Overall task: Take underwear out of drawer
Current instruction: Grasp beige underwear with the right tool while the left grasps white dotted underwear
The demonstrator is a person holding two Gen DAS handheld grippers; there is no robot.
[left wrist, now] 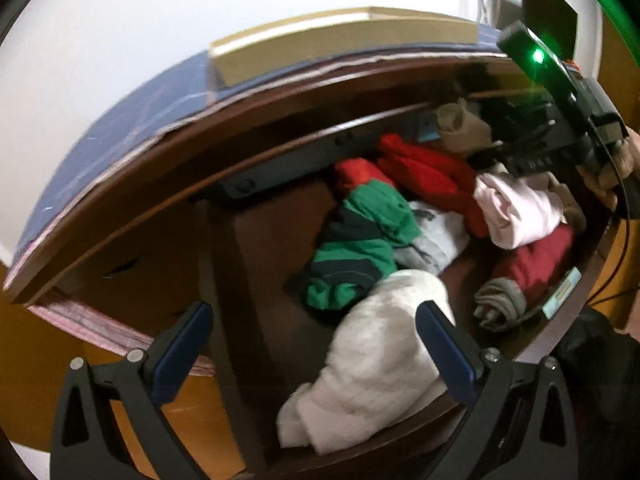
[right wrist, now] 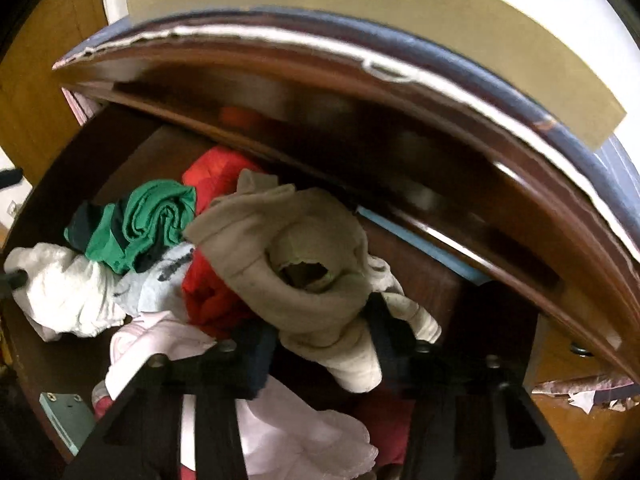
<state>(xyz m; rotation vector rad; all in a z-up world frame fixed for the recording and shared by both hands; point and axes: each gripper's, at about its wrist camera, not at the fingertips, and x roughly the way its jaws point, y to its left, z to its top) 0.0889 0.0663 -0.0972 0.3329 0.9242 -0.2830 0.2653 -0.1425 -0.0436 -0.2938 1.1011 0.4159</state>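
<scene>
Your right gripper (right wrist: 320, 344) has its jaws clamped on a beige garment (right wrist: 288, 256), bunched and raised over the pile near the drawer's (left wrist: 256, 236) back right corner. Judge the grip shallow: lift straight up and slowly so the loose tail does not drag the pink piece (right wrist: 160, 340) or the red one (right wrist: 208, 292) along. Your left gripper (left wrist: 316, 344) hangs with jaws wide and empty above the white bundle (left wrist: 372, 360) at the front edge. Beyond lie the green roll (left wrist: 360, 248) and more red cloth toward the back.
</scene>
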